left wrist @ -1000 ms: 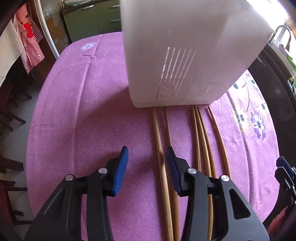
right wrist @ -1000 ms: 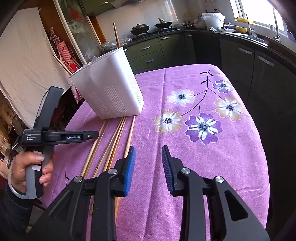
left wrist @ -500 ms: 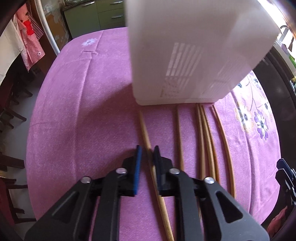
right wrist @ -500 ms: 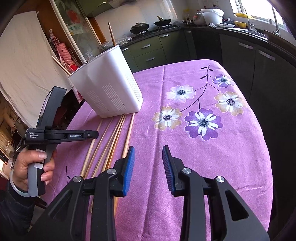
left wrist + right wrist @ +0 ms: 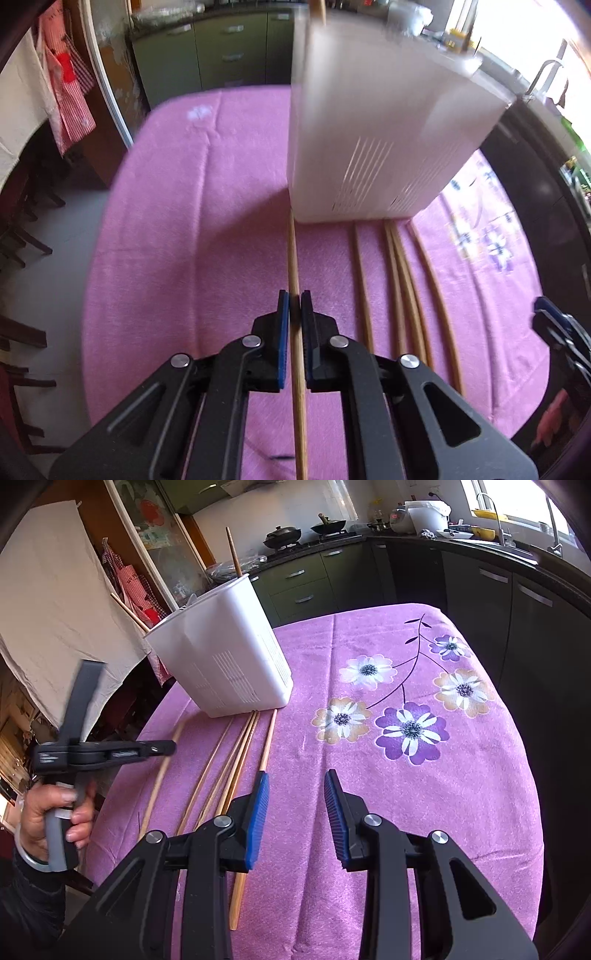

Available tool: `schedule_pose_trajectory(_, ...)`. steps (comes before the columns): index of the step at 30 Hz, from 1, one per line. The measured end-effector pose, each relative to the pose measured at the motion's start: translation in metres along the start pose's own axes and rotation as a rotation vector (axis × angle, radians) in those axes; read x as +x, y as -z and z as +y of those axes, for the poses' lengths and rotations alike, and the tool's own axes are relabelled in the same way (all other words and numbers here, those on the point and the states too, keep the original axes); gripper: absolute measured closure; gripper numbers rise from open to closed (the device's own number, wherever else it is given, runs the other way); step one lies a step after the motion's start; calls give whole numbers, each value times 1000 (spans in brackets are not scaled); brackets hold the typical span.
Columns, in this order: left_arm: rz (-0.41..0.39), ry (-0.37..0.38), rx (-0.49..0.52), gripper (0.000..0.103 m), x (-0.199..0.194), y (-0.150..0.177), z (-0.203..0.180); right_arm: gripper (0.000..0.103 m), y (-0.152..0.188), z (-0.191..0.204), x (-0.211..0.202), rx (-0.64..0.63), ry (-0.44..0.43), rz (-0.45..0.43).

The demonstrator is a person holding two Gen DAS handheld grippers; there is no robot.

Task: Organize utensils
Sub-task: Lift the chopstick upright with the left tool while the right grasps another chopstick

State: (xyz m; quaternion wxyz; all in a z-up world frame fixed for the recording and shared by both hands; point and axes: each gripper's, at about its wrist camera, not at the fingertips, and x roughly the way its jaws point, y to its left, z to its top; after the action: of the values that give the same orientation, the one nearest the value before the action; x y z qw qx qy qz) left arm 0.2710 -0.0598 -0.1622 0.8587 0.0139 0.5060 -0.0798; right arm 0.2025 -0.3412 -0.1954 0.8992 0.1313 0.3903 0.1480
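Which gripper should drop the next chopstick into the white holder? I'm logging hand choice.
Left. The left gripper is already shut on the leftmost chopstick; the right gripper is open and holds nothing beside the white holder.

Bright window glare, left-view motion blur

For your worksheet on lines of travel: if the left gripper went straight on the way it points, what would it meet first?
Probably the white utensil holder: the left gripper, shut on a chopstick, points along it toward the holder's base. Depth is uncertain.

No print can be read: the pale lettering on the side of the left tongs [image 5: 162, 747], left of the right tongs [image 5: 295, 794], is blurred.
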Motion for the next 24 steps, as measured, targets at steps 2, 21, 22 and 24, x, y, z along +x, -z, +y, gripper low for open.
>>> schedule_pose_trajectory(2,-47,7,5,97,-21,3,0,72,0,1,1,-2,-3,1)
schedule_pose_trajectory(21,-350,9,70,97,-143,48,9,69,-16,28,42,-89,-6,118)
schedule_pose_trajectory(22,-358,8,74,97,-146,50,9,69,-20,33,52,-104,-1,138)
schedule_pose_trajectory(24,-370,6,79,97,-150,55,10,69,-26,40,71,-135,25,173)
